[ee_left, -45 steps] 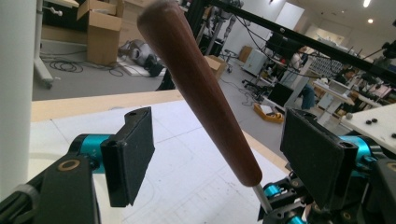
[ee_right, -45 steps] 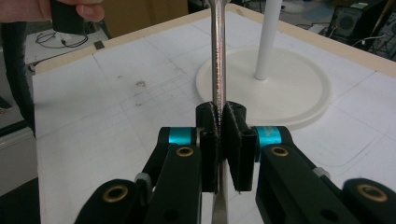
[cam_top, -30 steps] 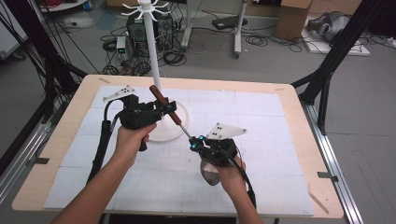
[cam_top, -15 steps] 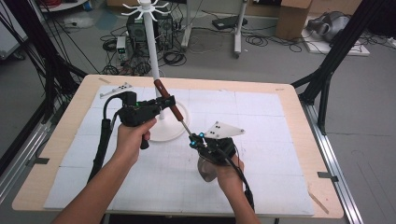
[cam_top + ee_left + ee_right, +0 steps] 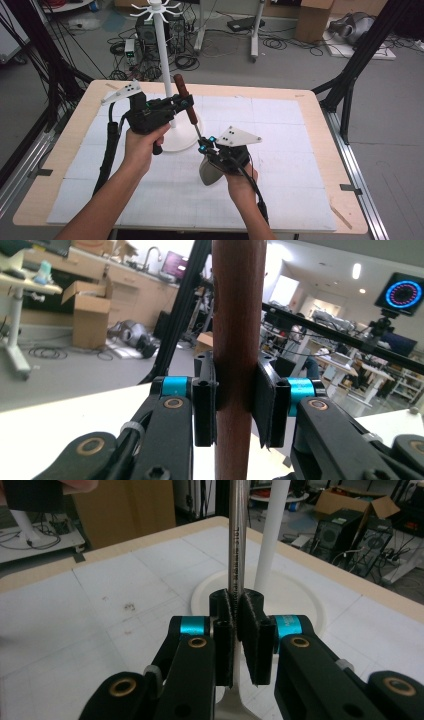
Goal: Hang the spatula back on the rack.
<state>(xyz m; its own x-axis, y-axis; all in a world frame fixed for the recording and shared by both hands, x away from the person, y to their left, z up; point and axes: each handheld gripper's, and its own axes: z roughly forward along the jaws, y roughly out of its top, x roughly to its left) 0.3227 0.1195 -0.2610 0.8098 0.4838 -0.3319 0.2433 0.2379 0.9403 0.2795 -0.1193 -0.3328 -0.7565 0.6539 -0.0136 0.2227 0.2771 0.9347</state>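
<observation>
Table with its white mat carries a white rack on a round base, hooks at the top all bare — so the hanging, as I judge the job, is not yet done. Spatula is up off the mat and tilted, held at both ends just in front of the rack's pole. Left gripper, whose jaws have just been closing, now pinches the brown wooden handle; right gripper is clamped on the steel shank, blade hanging below it. Grasp and lift look finished — what remains is raising the spatula to a hook and letting go
</observation>
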